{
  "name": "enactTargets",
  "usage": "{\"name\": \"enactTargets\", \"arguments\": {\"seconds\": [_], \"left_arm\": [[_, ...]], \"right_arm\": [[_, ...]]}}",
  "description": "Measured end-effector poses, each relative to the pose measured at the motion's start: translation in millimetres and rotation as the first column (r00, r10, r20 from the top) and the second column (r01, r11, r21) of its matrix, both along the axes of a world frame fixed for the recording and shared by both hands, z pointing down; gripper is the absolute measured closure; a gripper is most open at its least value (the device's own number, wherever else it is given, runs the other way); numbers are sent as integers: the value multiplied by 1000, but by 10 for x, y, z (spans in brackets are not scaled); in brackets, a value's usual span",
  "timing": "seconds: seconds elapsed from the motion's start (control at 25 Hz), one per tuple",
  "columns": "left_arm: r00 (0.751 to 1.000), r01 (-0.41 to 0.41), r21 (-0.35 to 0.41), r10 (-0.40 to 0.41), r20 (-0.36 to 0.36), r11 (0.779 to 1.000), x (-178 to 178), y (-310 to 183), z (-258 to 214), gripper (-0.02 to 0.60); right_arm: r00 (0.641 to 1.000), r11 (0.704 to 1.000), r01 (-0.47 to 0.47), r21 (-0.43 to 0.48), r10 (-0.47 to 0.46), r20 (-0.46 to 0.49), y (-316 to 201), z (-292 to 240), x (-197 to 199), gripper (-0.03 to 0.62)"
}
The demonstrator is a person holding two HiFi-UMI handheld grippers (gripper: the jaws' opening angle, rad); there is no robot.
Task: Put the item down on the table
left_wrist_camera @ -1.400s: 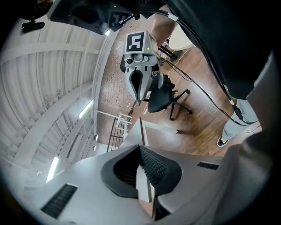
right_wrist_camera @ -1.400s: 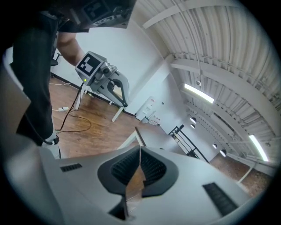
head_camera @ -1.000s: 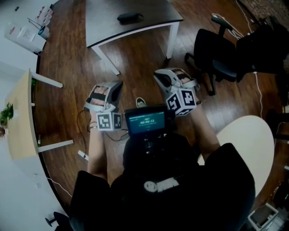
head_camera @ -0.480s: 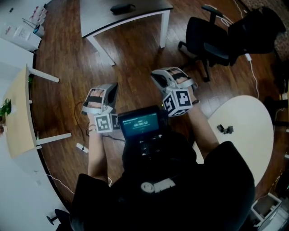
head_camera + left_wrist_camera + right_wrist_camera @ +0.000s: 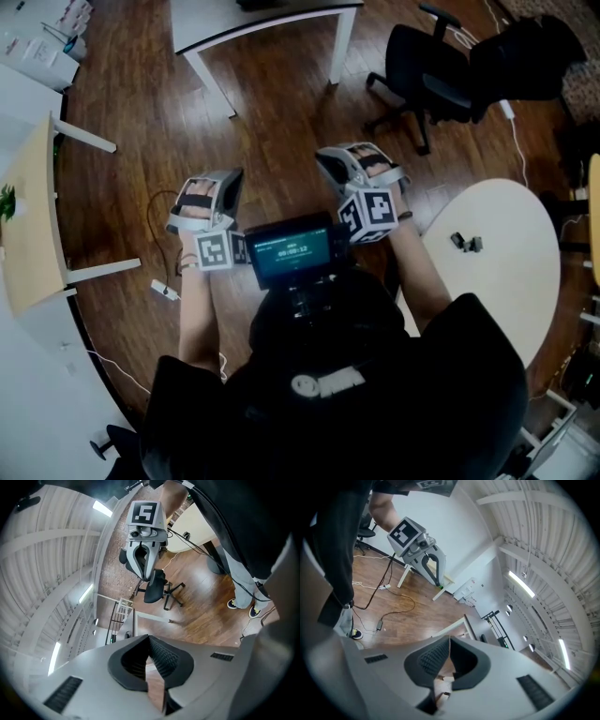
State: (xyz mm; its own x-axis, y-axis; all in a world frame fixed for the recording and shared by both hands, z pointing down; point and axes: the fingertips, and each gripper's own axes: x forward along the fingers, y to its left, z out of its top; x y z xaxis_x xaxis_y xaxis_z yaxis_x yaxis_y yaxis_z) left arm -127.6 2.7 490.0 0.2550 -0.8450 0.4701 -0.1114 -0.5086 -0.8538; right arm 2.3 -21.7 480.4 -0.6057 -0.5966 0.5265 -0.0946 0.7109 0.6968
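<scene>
Round white table (image 5: 506, 281) at the lower right of the head view, with a few small dark pieces (image 5: 466, 243) lying near its left edge; too small to tell whether any of them is the item. Pieces not in view a second ago, table itself now further into the picture. Well apart from those pieces, right gripper (image 5: 449, 639) shut tip to tip, gripping nothing, only floor showing through the gap behind its pads. Same with left gripper (image 5: 149, 638): closed tight, holding nothing. Both held side by side in front of the body, flanking a small lit screen (image 5: 292, 251), as before. Dark wood floor (image 5: 281, 131) beneath. Further off, black office chair (image 5: 422, 66) shifted toward the top, and grey table (image 5: 272, 14) with white legs slid almost out at the top edge, the black thing on its top no longer in full view. Pale wooden table (image 5: 28, 225) along the left edge.
</scene>
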Motion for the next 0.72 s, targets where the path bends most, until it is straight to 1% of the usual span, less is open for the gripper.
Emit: {"name": "enactTargets", "arguments": {"seconds": [0.12, 0.2, 0.28, 0.36, 0.48, 0.72], "left_arm": [[1000, 3, -11, -3, -2, 1000, -57, 216, 30, 581], [1000, -3, -14, 3, 9, 1000, -56, 303, 27, 580], [1000, -13, -18, 13, 12, 1000, -54, 398, 34, 580], [1000, -21, -23, 21, 7, 1000, -89, 599, 67, 580], [1000, -29, -15, 29, 0, 999, -145, 921, 117, 581], [998, -55, 3, 55, -14, 998, -53, 1254, 77, 580]], "right_arm": [[999, 1000, 7, 4, -7, -44, 219, 73, -31, 576], [999, 1000, 8, -1, -8, -48, 321, 41, -59, 576], [997, 1000, 13, 1, -13, -72, 426, 81, -59, 576], [995, 1000, 20, 1, -20, -99, 641, 140, -86, 576], [994, 1000, 20, 6, -19, -107, 1003, 135, -142, 576], [993, 1000, 3, -5, -3, -118, 1398, 142, -96, 576]]}}
